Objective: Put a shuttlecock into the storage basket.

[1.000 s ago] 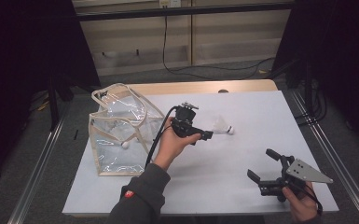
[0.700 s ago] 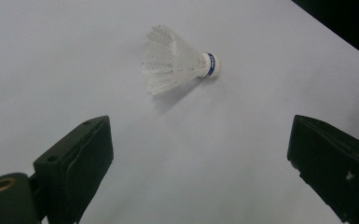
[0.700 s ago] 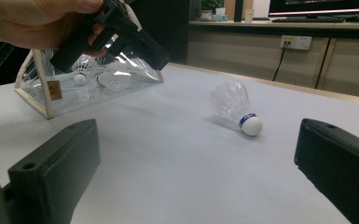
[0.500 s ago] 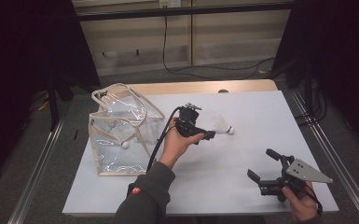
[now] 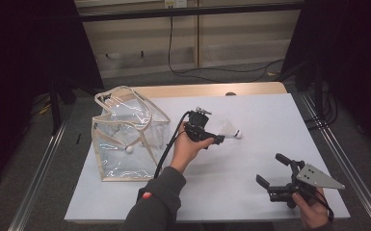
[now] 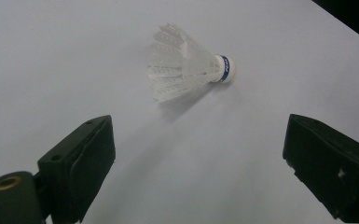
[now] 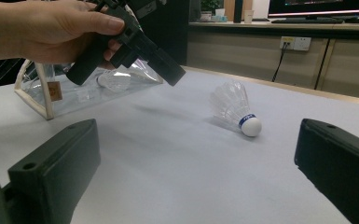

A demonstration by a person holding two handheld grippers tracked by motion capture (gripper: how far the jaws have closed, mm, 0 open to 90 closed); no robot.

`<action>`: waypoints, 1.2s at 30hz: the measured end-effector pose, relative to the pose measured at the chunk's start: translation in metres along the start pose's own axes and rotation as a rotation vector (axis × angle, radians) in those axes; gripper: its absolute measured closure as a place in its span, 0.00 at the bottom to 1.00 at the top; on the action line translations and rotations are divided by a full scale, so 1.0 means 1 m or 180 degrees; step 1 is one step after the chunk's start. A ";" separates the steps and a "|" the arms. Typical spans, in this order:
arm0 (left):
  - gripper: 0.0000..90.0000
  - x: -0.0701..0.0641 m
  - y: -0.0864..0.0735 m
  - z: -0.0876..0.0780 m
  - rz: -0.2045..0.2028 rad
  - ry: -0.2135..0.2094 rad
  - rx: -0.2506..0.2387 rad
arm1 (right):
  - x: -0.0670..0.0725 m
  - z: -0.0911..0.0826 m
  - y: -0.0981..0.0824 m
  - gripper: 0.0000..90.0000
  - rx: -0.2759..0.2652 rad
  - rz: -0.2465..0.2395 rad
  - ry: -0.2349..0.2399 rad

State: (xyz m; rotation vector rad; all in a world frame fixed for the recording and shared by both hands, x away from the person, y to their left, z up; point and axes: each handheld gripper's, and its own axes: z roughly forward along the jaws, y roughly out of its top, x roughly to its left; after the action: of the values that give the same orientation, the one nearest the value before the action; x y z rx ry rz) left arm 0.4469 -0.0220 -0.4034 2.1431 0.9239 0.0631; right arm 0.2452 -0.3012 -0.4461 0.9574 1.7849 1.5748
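A white feather shuttlecock (image 5: 230, 130) with a blue band lies on its side on the white table (image 5: 250, 202). My left gripper (image 5: 215, 129) hovers just left of it, open, jaws aimed at it with nothing between them. In the left gripper view the shuttlecock (image 6: 186, 70) lies ahead of the open left gripper (image 6: 200, 154). My right gripper (image 5: 270, 168) rests open near the front right, apart from the shuttlecock. The right gripper view has the shuttlecock (image 7: 235, 109) beyond the right gripper (image 7: 200, 172), with the left gripper (image 7: 144, 42) in a hand above it.
A clear plastic bag (image 5: 125, 134) with beige trim stands open at the left of the table. Another shuttlecock (image 5: 129, 149) lies inside it. The table's right and front edges are close to my right gripper.
My left gripper has shifted a little to the right, closer to the shuttlecock. The right gripper and the shuttlecock have stayed put.
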 end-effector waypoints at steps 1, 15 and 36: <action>0.11 0.001 0.000 0.001 0.0003 0.0013 0.0002 | 0.000 0.000 0.000 0.00 -0.0001 -0.0005 -0.0003; 0.13 -0.003 0.003 0.015 0.0015 0.0072 0.0017 | 0.001 0.000 0.000 0.00 -0.0010 -0.0007 0.0007; 0.22 0.000 0.005 0.033 -0.0013 0.0127 -0.0030 | 0.000 -0.003 0.000 0.00 -0.0014 0.0002 -0.0014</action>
State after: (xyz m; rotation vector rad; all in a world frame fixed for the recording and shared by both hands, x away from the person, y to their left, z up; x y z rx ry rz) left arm 0.4610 -0.0450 -0.4226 2.1379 0.9492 0.1085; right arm 0.2430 -0.3026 -0.4454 0.9587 1.7777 1.5751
